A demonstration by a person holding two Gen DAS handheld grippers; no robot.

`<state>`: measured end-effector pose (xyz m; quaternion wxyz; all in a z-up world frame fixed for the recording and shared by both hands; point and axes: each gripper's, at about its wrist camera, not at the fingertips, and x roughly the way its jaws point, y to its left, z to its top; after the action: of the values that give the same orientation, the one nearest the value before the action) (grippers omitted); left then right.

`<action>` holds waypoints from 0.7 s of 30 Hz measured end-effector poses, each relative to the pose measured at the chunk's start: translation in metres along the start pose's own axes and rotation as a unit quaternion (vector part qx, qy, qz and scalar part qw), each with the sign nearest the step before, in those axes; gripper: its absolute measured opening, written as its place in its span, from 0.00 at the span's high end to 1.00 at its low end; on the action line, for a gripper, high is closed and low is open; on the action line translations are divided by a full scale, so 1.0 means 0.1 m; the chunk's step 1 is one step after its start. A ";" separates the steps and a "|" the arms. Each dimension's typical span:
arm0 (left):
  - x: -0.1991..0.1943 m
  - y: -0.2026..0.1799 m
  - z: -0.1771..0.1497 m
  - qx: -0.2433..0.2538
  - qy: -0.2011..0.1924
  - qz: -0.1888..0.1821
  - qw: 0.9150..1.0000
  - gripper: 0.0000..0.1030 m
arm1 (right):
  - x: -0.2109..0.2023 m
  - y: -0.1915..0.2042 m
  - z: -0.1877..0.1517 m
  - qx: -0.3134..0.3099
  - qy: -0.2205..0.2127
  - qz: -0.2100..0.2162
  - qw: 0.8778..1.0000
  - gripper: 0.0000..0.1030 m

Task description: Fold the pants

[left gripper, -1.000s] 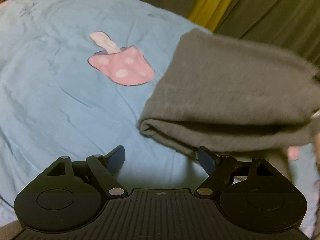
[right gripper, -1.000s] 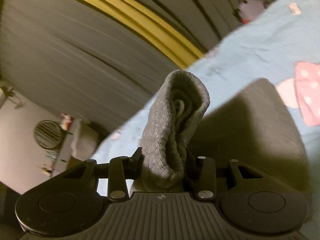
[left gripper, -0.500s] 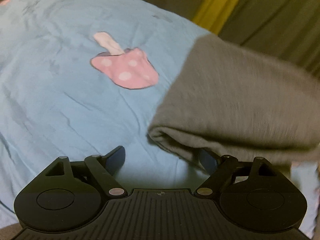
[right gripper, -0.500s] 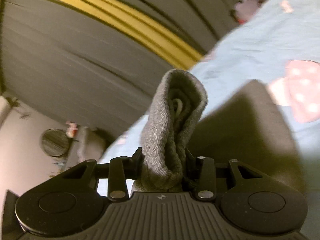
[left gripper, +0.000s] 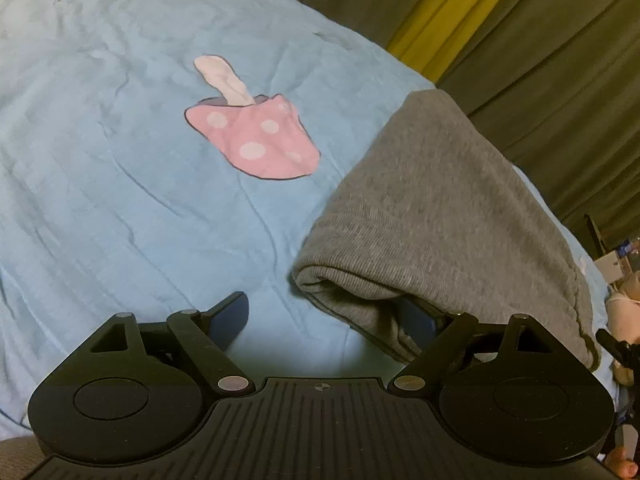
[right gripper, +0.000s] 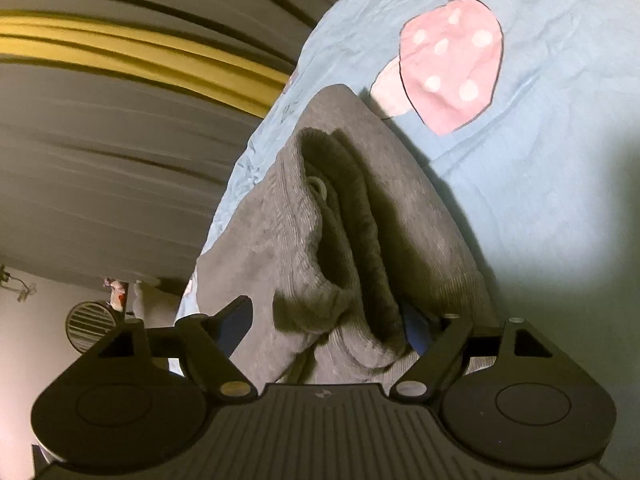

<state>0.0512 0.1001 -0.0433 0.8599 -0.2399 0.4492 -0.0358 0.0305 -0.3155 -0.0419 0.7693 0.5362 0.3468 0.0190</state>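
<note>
1. One pair of grey knit pants (left gripper: 436,216) lies folded into a thick bundle on the bed, on a light blue sheet (left gripper: 100,168), close to the bed's edge by the curtains.
2. One pink mushroom print (left gripper: 256,136) with white spots shows on the sheet, just beside the bundle and clear of it. The right wrist view shows the same single print (right gripper: 452,60).
3. Left gripper (left gripper: 326,314): jaws spread wide and released. Its left finger stands over bare sheet; its right finger sits at the bundle's near folded edge, partly hidden by the cloth. Nothing is clamped between the two.
4. Right gripper (right gripper: 326,318): jaws have just been opening and now stand wide. The ribbed end of the pants (right gripper: 344,248) lies slumped between the fingers. The left finger stands clear of the cloth; the right finger is partly covered by it, and contact there cannot be judged. The grasp is released.
5. One drawstring loop (right gripper: 318,186) is visible among the folds in the right wrist view.
6. Behind the bed hang dark olive curtains (left gripper: 560,92) with one yellow panel (left gripper: 448,12) between them.
7. One round slatted fan or vent (right gripper: 90,326) shows in the room's far corner in the right wrist view; its kind cannot be told for certain.
</note>
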 end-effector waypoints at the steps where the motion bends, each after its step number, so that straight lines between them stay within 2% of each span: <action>1: 0.00 0.01 0.00 0.000 0.000 0.000 1.000 0.14 | -0.01 0.00 -0.01 0.005 -0.002 0.004 1.000 0.23; 4: 0.00 -0.03 -0.01 0.019 0.006 0.006 1.000 0.14 | -0.06 -0.10 -0.06 0.026 0.014 0.024 0.999 0.23; 6: 0.01 -0.13 -0.03 0.057 0.006 0.022 0.998 0.14 | -0.07 -0.13 -0.10 0.035 0.014 0.027 0.999 0.23; 9: 0.02 -0.31 -0.07 0.122 -0.012 0.051 0.991 0.17 | -0.07 -0.14 -0.12 0.047 -0.004 0.032 0.998 0.22; 11: -0.01 -0.28 -0.06 0.121 -0.014 0.029 0.992 0.19 | -0.05 -0.11 -0.15 0.040 -0.013 0.033 0.999 0.26; 12: -0.02 -0.24 -0.04 0.112 -0.011 0.007 0.994 0.25 | -0.03 -0.09 -0.16 0.030 -0.015 0.026 0.999 0.40; 13: -0.03 -0.19 -0.01 0.100 -0.007 -0.012 0.995 0.29 | -0.01 -0.07 -0.18 0.021 -0.016 0.013 1.000 0.46; 15: -0.05 -0.13 0.01 0.081 -0.011 -0.025 0.996 0.30 | 0.00 -0.10 -0.20 0.022 -0.020 0.012 0.999 0.47; 18: 0.01 -0.16 0.02 0.081 -0.016 0.008 0.997 0.26 | 0.00 -0.15 -0.20 0.037 -0.024 0.024 0.999 0.41; 21: 0.02 -0.24 0.01 0.094 -0.027 0.023 0.995 0.27 | -0.02 -0.19 -0.19 0.066 -0.025 0.043 0.997 0.38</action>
<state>0.0566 0.0790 -0.0337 0.8911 -0.1488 0.4256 -0.0514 0.0116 -0.3091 -0.0607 0.7392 0.6006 0.3044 0.0162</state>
